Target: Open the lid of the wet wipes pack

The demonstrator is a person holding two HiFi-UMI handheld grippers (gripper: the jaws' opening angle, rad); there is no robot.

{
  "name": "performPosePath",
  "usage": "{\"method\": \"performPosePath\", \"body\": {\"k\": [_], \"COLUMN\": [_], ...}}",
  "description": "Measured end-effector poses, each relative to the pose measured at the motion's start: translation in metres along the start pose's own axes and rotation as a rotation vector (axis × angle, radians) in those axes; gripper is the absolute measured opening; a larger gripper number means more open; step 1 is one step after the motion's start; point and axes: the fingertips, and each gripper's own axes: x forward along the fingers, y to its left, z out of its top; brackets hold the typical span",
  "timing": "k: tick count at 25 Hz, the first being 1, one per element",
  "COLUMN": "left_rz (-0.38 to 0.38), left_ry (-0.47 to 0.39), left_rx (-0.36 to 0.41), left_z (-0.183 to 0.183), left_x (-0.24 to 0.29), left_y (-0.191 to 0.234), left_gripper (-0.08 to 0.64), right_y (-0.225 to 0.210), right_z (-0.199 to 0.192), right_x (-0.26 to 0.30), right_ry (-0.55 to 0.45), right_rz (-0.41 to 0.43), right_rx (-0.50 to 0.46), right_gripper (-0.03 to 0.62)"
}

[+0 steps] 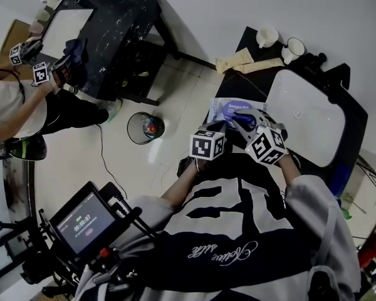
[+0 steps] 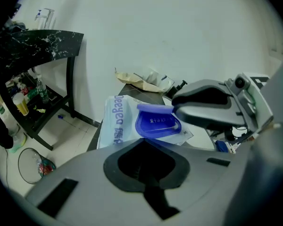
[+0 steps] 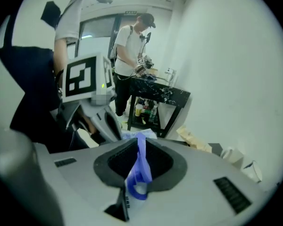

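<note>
While you stand at the dark counter (image 1: 250, 39), the wet wipes pack (image 1: 220, 110) lies flat on it just in front of you, beside the white basin (image 1: 304, 115) to its right. Your right gripper (image 1: 245, 121) is clamped on the free edge of the pack's blue lid (image 2: 156, 124). In the right gripper view the lid stands edge-on between the jaws, which press on it from both sides. In the left gripper view the lid is tilted up off the pack, its inner face showing, with the pale wrapper and its blue lettering spread out to the left of it. Your left gripper (image 1: 218, 132) sits at the near edge of the pack with its jaws drawn together and nothing visible between them. The pack's near edge runs out of sight behind the gripper's front, so you cannot tell from these views whether it touches the wrapper. At the far end of the counter stand two white cups (image 1: 266, 36), with crumpled tan paper (image 1: 241, 60) just beside them. On the floor to your left is a round bin (image 1: 145, 127), and well beyond it another person (image 1: 25, 105) stands at a black marbled table (image 1: 122, 24).
</note>
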Motion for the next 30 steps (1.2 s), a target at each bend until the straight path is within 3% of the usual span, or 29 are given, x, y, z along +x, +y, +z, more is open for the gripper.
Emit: {"method": "performPosePath", "body": {"k": [7, 14, 22, 30], "left_rz": [-0.006, -0.007, -0.012, -0.019], "left_ry": [0.007, 0.007, 0.01, 0.019], "left_rx": [0.005, 0.024, 0.028, 0.014], "left_z": [-0.001, -0.001, -0.002, -0.003], "left_x": [0.002, 0.002, 0.0, 0.0], "left_y": [0.001, 0.001, 0.0, 0.0], "left_gripper": [-0.002, -0.002, -0.002, -0.002], "right_y": [-0.068, -0.109, -0.124, -0.125], "right_z": [0.02, -0.001, -0.033, -0.016], "right_x": [0.002, 0.023, 0.042, 0.012], "right_ry": [-0.107, -0.083, -0.016, -0.106], "right_rz": [-0.122, -0.18, -0.208, -0.256], "right_rx": [0.147, 0.293, 0.43, 0.513], "right_gripper": [0.035, 0.031, 0.031, 0.032]}}
